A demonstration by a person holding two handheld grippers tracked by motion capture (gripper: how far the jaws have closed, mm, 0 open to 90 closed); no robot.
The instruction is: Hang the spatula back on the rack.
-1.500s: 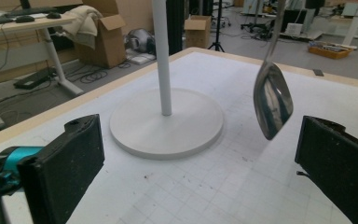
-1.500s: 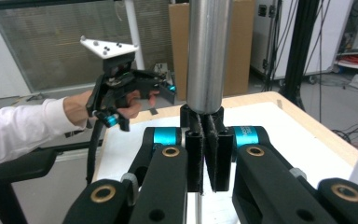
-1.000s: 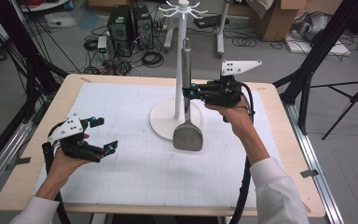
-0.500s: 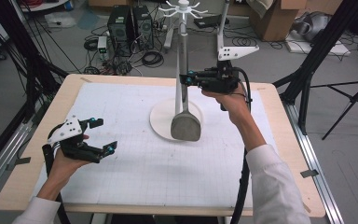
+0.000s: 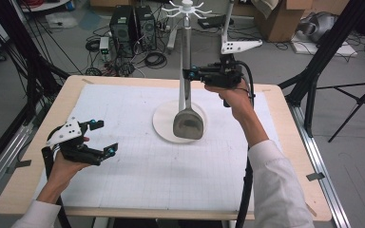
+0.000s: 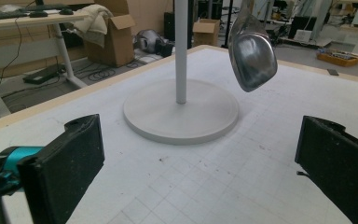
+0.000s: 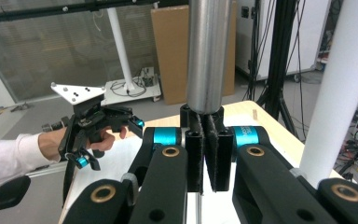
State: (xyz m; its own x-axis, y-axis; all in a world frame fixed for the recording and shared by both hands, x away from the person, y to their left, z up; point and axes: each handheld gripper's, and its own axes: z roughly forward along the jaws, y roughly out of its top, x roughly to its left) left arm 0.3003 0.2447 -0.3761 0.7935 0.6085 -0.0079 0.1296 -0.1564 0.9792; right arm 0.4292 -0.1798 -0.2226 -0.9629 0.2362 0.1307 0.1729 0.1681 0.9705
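Note:
A metal spoon [image 5: 188,124] hangs upright, its shiny bowl [image 6: 252,60] off the table over the edge of the stand's round base [image 5: 164,124]. My right gripper [image 5: 190,75] is shut on the spoon's handle [image 7: 206,51], close beside the white stand pole [image 5: 186,45] with hooks [image 5: 186,6] at its top. In the right gripper view the jaws [image 7: 208,154] are pressed together under the handle, with the pole [image 7: 340,84] to the right. My left gripper [image 5: 103,137] is open over the table's left side, nothing between its jaws [image 6: 200,172].
The grid mat [image 5: 138,175] covers a wooden table [image 5: 14,190]. Off the far edge are computer towers [image 5: 128,21], cables and cardboard boxes [image 5: 285,19]. A black tripod [image 5: 323,61] stands to the right. The left hand and its gripper [image 7: 93,126] appear in the right gripper view.
My right gripper has lifted the spoon higher along the pole and slightly back, so its bowl now hangs over the base's edge. The left gripper has stayed put.

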